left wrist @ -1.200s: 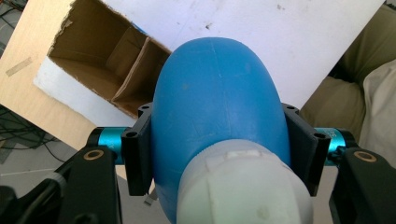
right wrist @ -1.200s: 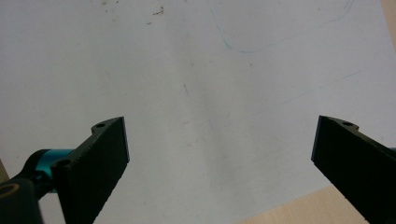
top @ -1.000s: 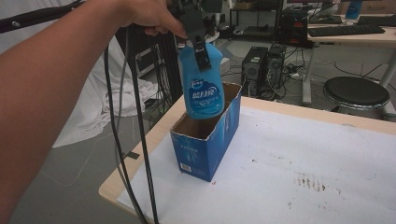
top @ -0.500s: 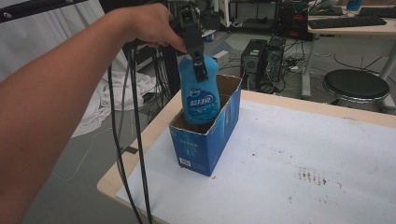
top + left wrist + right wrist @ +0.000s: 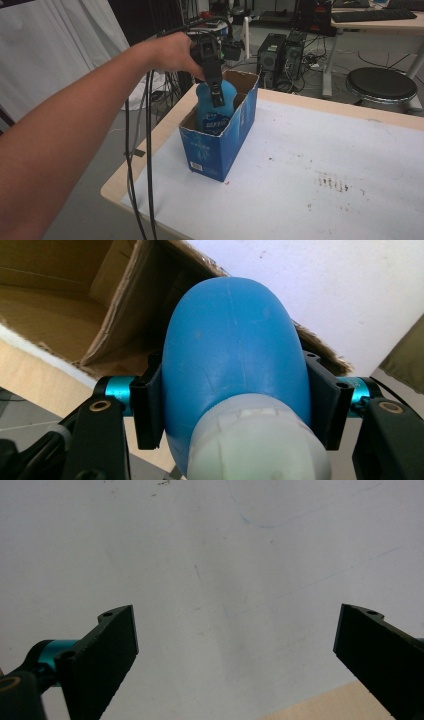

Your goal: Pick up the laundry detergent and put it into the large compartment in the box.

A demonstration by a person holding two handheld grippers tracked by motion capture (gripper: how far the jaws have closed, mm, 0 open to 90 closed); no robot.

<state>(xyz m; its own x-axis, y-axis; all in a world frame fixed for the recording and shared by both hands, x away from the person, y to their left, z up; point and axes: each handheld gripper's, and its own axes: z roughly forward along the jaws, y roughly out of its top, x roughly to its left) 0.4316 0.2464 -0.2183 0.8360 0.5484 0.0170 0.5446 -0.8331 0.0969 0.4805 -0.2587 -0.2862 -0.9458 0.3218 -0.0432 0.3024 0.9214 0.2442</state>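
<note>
Now | left gripper (image 5: 216,92) clamped on blue bottle (image 5: 215,107) near its white cap | bottle hanging straight below jaws — long axis upright, lower half inside open blue carton (image 5: 220,150) | right gripper (image 5: 235,650) gaping, empty — over bare white table (image 5: 210,555)

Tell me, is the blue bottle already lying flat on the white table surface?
No, the left tongs hold the blue bottle upright, partly down inside the open blue carton.
</note>
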